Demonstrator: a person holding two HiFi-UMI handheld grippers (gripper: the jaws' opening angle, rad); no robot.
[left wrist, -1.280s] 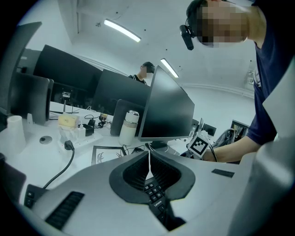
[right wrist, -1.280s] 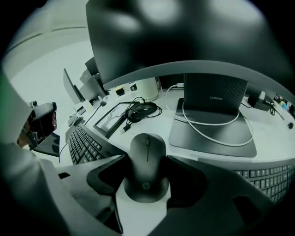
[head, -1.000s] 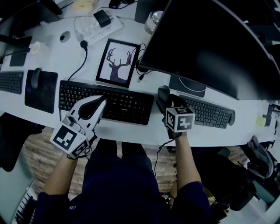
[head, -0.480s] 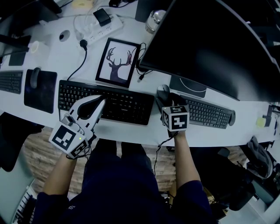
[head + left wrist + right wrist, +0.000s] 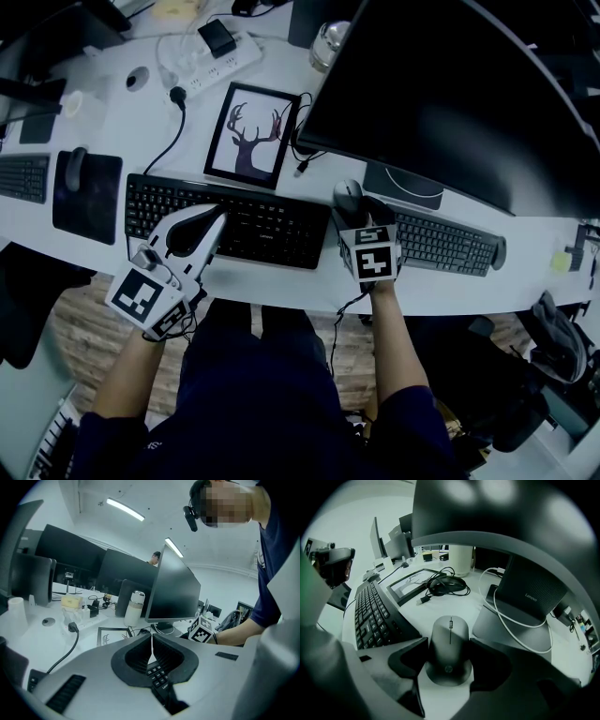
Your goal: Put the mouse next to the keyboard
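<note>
holding a matte dark grey oval mouse in the right gripper, pads pressed against both its sides. resting on the pale white desk, just right of the long black keyboard, near the grey monitor stand. left gripper empty, jaws pressed together above that keyboard.

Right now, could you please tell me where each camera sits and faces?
Head view: on the person's head, looking steeply down at the desk; both forearms, left tongs and right tongs show.
Left gripper view: on the left tongs, looking along their shut jaws over the keyboard toward the monitor; right forearm and torso show.
Right gripper view: on the right tongs, looking along jaws shut on the mouse; only the tongs show.
Shared: keyboard in all three; mouse in head and right gripper views.
</note>
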